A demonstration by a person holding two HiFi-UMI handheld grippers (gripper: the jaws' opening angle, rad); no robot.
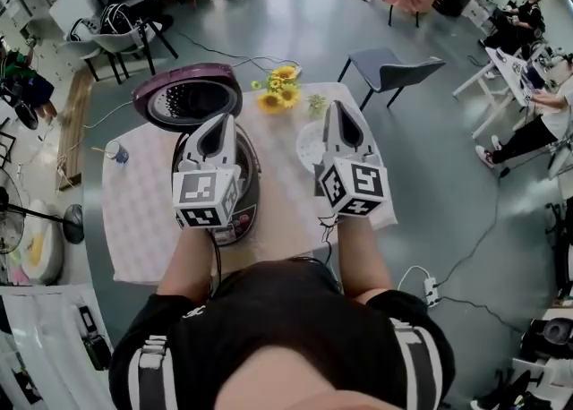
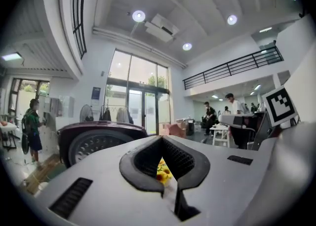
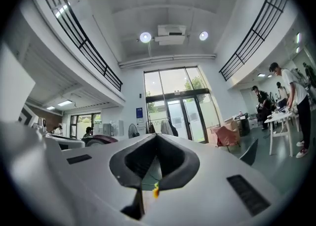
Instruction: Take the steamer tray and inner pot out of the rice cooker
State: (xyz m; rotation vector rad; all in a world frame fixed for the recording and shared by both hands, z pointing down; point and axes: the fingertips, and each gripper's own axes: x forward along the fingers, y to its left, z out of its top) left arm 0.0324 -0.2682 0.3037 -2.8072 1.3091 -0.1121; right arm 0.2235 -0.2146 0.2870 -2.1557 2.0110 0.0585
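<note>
The left gripper (image 1: 219, 123) hovers over the open rice cooker (image 1: 238, 226), jaws pressed together, empty; it hides any tray or pot inside. The right gripper (image 1: 338, 111), also closed and empty, hangs above the table (image 1: 134, 211). Nothing seems grasped yet; next, the jaws must open and descend to the cooker.

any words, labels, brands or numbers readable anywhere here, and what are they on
No text reads clearly in any view.
Small blue wall sign beside the glass doors: print too small to read.
Black-and-white marker cubes: square code patterns only, no letters or numbers.
Dark purple rice cooker: no label or brand shows.
</note>
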